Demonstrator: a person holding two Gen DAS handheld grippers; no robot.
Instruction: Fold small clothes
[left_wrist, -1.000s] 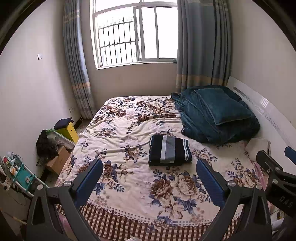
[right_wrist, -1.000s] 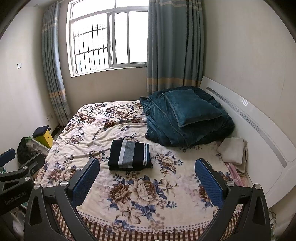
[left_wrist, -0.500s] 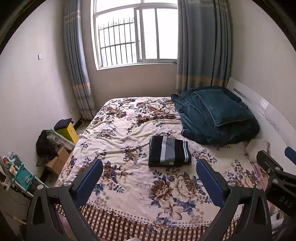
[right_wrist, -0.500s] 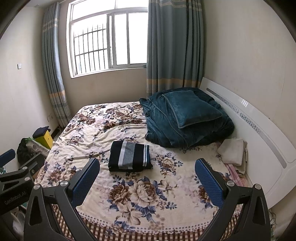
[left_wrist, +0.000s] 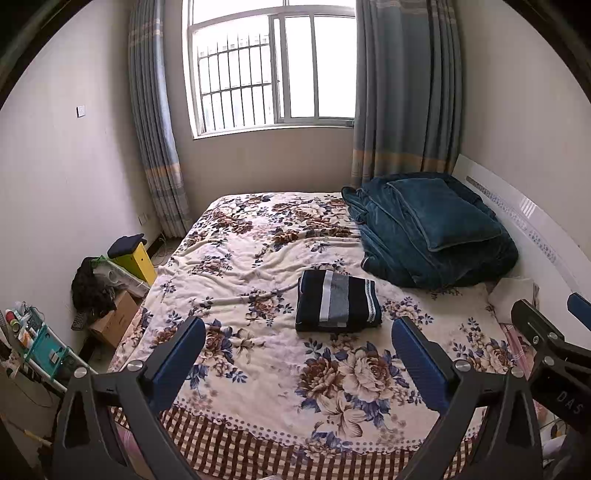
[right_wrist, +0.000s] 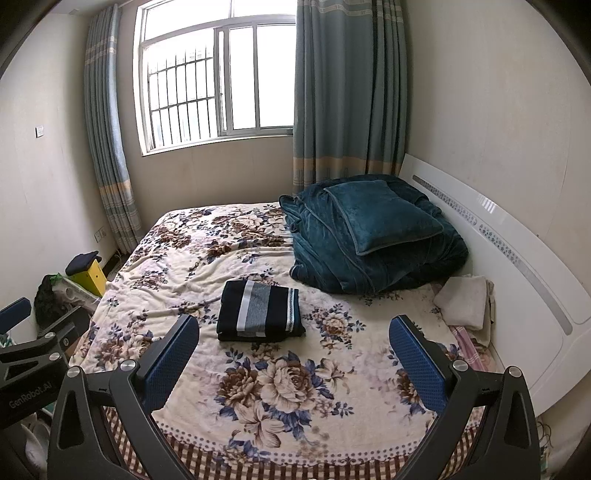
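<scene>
Bed (left_wrist: 258, 369) with floral blanket fills the room from the window wall to the near checked edge. White headboard (right_wrist: 517, 266) runs along its right side.

Teal quilt (right_wrist: 369, 251), bundled with a matching pillow (right_wrist: 380, 218) on top, sits at the far right corner against the headboard. Pale folded towel (right_wrist: 465, 302) lies at the right edge, nearer than the quilt.

Folded striped garment (left_wrist: 338, 306), dark navy with grey and white bands, lies flat near the middle of the bed, just short of the quilt, apart from both tools.

Left gripper (left_wrist: 299, 354): fingers spread wide, nothing between them, held above the near edge. Right gripper (right_wrist: 293, 350): same, fingers wide apart and empty, beside the left one.
</scene>
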